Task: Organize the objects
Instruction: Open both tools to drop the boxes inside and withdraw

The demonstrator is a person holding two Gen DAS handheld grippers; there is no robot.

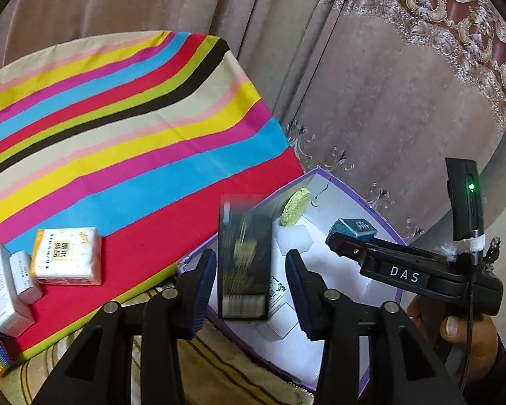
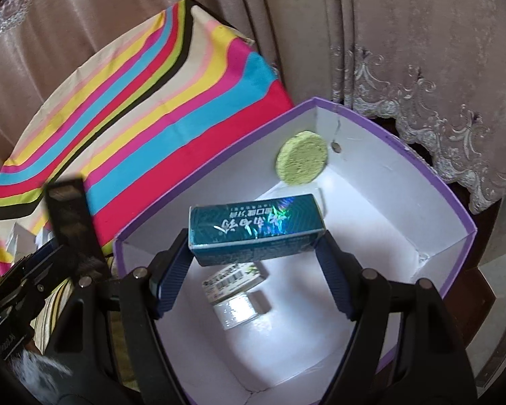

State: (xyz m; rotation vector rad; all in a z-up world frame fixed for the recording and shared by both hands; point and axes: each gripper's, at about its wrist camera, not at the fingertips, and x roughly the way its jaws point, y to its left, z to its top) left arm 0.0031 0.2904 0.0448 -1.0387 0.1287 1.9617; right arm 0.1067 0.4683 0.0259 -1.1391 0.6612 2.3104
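Observation:
A black carton with gold print (image 1: 244,260) hangs blurred between the fingers of my left gripper (image 1: 251,263), over the near edge of a purple box with a white inside (image 1: 381,212). A gap shows on both sides of it, so the gripper is open. My right gripper (image 2: 253,249) is shut on the ends of a teal carton (image 2: 256,229), held level above the purple box (image 2: 455,202). In the left wrist view the teal carton (image 1: 352,231) sits at the tip of the right gripper (image 1: 334,238). A green round sponge (image 2: 302,157) leans in the box's far corner.
Small white cartons (image 2: 234,278) lie on the box floor. On the striped cloth (image 1: 118,135) to the left are a tissue pack (image 1: 67,256) and white cartons (image 1: 3,290). Curtains (image 1: 388,101) hang behind. A person's hand (image 1: 462,334) holds the right gripper.

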